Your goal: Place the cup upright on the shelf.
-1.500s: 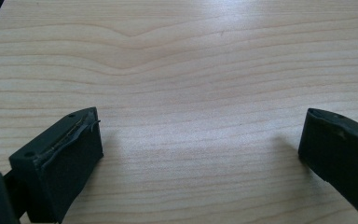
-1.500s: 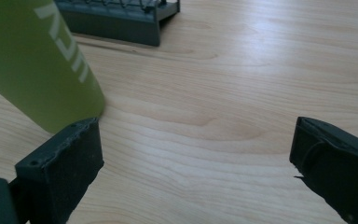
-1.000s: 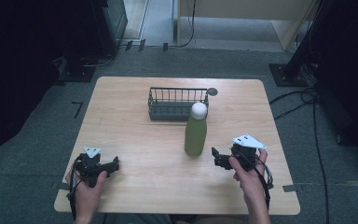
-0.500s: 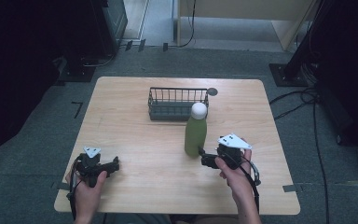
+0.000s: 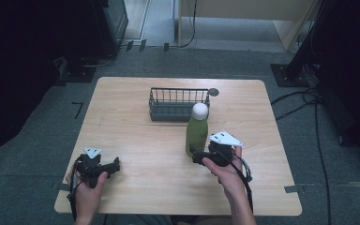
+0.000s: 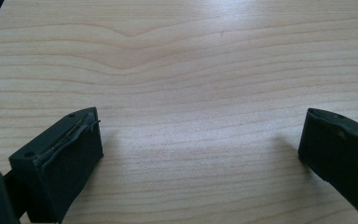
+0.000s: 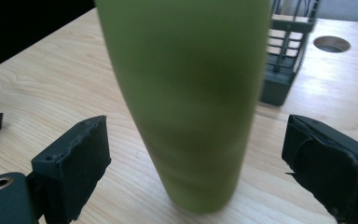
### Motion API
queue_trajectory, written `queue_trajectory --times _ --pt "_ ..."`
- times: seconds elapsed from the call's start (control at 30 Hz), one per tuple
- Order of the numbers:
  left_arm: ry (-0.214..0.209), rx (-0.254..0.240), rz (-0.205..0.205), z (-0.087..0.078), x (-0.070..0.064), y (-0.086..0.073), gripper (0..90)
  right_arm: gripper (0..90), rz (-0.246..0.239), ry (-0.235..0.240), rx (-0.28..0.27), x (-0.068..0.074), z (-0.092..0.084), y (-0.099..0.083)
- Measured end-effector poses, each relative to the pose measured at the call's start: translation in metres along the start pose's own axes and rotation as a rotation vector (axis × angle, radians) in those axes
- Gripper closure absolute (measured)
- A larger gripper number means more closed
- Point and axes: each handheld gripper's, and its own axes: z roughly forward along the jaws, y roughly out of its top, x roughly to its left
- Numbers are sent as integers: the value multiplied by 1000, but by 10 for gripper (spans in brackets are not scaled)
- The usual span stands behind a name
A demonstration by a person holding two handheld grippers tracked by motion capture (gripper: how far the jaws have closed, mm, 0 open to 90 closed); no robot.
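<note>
Bottle [image 5: 196, 133] stands upright on the table [image 5: 136, 140], just in front of the right end of the wire basket [image 5: 176, 104], its green body topped by a round white cap [image 5: 199, 111]. I have the right hand-held gripper [image 5: 198, 157] brought in low against its base, and in the right gripper view the green wall [image 7: 191, 102] sits between my two black jaws, which stand wide apart with a gap on each side; nothing is clamped yet. My left hand-held gripper [image 5: 115, 165] rests near the front left corner of the table, well apart from the bottle, its jaws spread over bare wood [image 6: 191, 70] and holding nothing.

I judge the body to be rigid, probably metal or hard plastic with a smooth matte skin, so it will not give under the pads but may slide if I pinch lightly. It tapers toward the bottom, which could let it creep upward out of a squeeze. Whether it is full I cannot tell; I would treat it as fairly heavy and top-loaded. Being tall and narrow, it should tip easily from a sideways nudge. I would close on the straight part of the wall somewhat above the taper, centred between the pads, and keep it vertical while lifting.
</note>
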Motion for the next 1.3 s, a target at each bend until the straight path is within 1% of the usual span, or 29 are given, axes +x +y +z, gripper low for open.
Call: queue_trajectory --times 0.13,0.17,0.3,0.33,0.4,0.43,0.47,0.6,0.8,0.9,0.97,1.07,1.17,1.3 --pt "0 0 0 0 0 0 0 72 0 -13 3 3 9 3" --pt "0 0 0 0 0 0 0 72 0 -13 3 3 9 3" --pt "0 0 1 0 0 0 0 73 -4 -39 11 4 18 5" --pt "0 0 0 0 0 0 0 79 -6 -48 6 5 21 7" --pt "0 0 1 0 0 0 0 82 -7 -52 4 5 22 9" --pt "0 0 2 0 0 0 0 99 -11 -59 -9 4 24 11" --pt "0 0 0 0 0 0 0 113 -10 -60 -19 4 25 13" --pt "0 0 0 0 0 0 0 131 -12 -57 -26 5 28 14" --pt "0 0 0 0 0 0 0 141 -15 -62 -4 5 37 14" --pt "0 0 0 0 0 0 0 146 -4 -57 0 4 40 13" --pt "0 0 0 0 0 0 0 145 -8 -63 -2 5 41 13" --pt "0 0 1 0 0 0 0 174 -10 -53 -5 6 41 13" --pt "0 0 1 0 0 0 0 186 -27 -64 -11 7 41 13" --pt "0 0 0 0 0 0 0 191 -30 -70 -14 8 40 13"
